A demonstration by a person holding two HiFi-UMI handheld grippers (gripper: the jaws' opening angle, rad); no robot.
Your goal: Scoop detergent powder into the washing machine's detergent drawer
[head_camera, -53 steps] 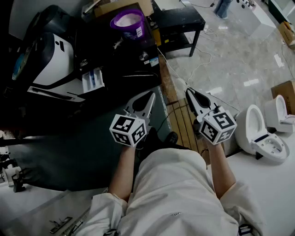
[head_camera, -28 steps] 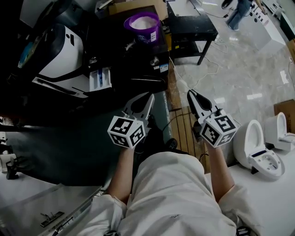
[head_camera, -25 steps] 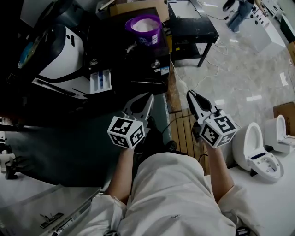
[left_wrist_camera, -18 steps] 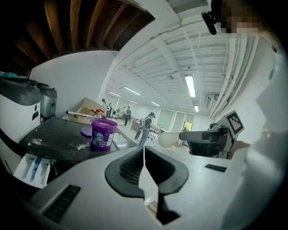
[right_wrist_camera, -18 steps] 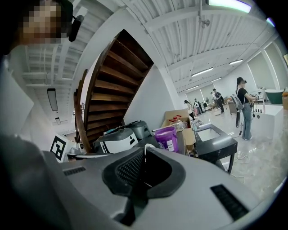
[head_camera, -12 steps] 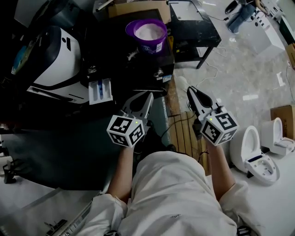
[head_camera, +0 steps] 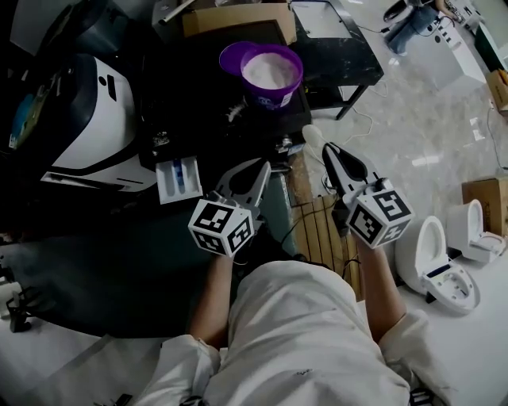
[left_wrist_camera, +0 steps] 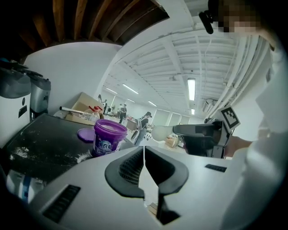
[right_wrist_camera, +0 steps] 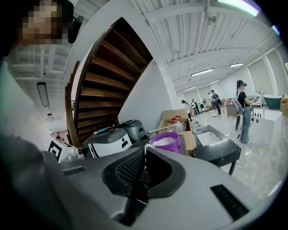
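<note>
A purple tub (head_camera: 271,73) of white powder stands open on a black top, its lid (head_camera: 232,57) lying beside it. The washing machine (head_camera: 83,127) is at the left, with its detergent drawer (head_camera: 179,178) pulled out. My left gripper (head_camera: 262,164) is shut and empty, between drawer and tub. My right gripper (head_camera: 325,148) is shut on a white scoop (head_camera: 312,135), held in the air to the right of and below the tub. The left gripper view shows the tub (left_wrist_camera: 106,137) ahead and the scoop (left_wrist_camera: 162,133) at the right gripper's tip. The right gripper view looks toward the tub (right_wrist_camera: 165,142).
Spilled powder (head_camera: 234,111) dusts the black top. A black side table (head_camera: 341,40) and a cardboard box (head_camera: 238,17) stand behind the tub. Wooden slats (head_camera: 317,230) lie underfoot; white toilets (head_camera: 444,254) sit on the floor at the right.
The tub and drawer have slid lower and nearer in the head view as I moved closer. Both grippers kept their pose and stayed shut.
</note>
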